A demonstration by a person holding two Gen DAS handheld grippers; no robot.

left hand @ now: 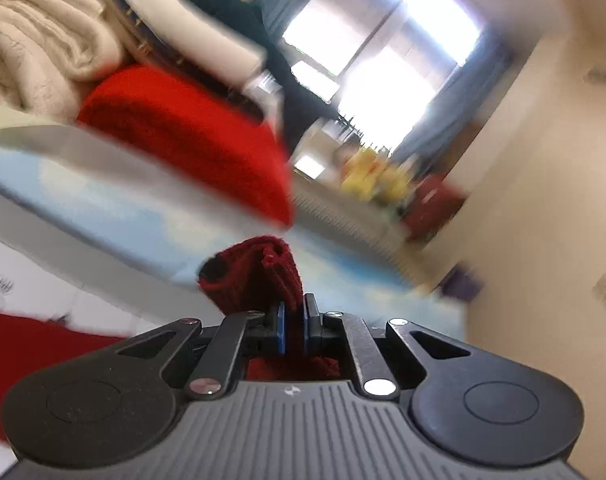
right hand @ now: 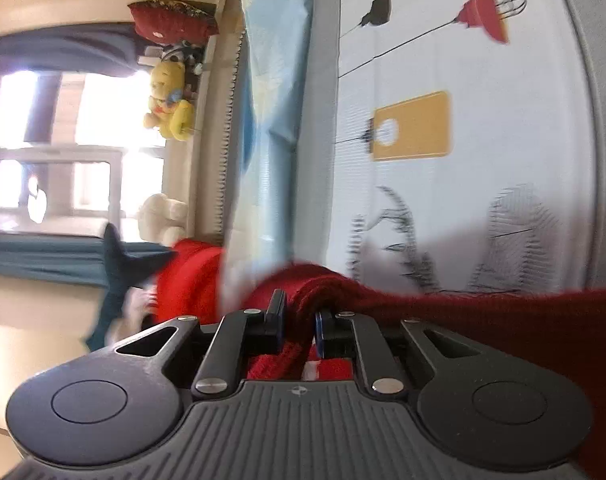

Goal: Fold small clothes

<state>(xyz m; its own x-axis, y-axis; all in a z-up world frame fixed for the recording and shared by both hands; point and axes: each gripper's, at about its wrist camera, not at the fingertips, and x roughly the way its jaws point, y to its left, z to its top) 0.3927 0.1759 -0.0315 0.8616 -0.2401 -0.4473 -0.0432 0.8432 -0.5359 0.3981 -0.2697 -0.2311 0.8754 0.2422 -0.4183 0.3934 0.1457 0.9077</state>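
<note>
My left gripper (left hand: 294, 316) is clamped on a bunched fold of the dark red knitted garment (left hand: 259, 272), its 2 blue pads drawn nearly together with the wool pinched between them; a ribbed, cuff-like end stands up past the fingertips, and more of the knit shows below the linkage. My right gripper (right hand: 299, 316) has the same dark red knitted garment (right hand: 483, 320) between its jaws, which stand narrowly apart with a ridge of the knit filling the gap; I judge this a grip on the fabric, the wool's bulk keeping the pads from meeting. From that ridge the garment runs off as a broad band toward the right edge of the right wrist view, lying over the white printed bedcover with red lamp and yellow tag motifs (right hand: 463, 60). I hold it at 2 separate places so that, in my judgement, the span between them can be lifted and laid over itself as 1 fold. A pale blue sheet (right hand: 271, 80) borders the bedcover, giving a flat surface to set the fold on. In the left wrist view a bright red folded knit (left hand: 191, 128) rests beside a rolled cream blanket (left hand: 35, 44), which I take to be finished items kept off the working area. That view is motion-blurred, so finer detail is uncertain.
</note>
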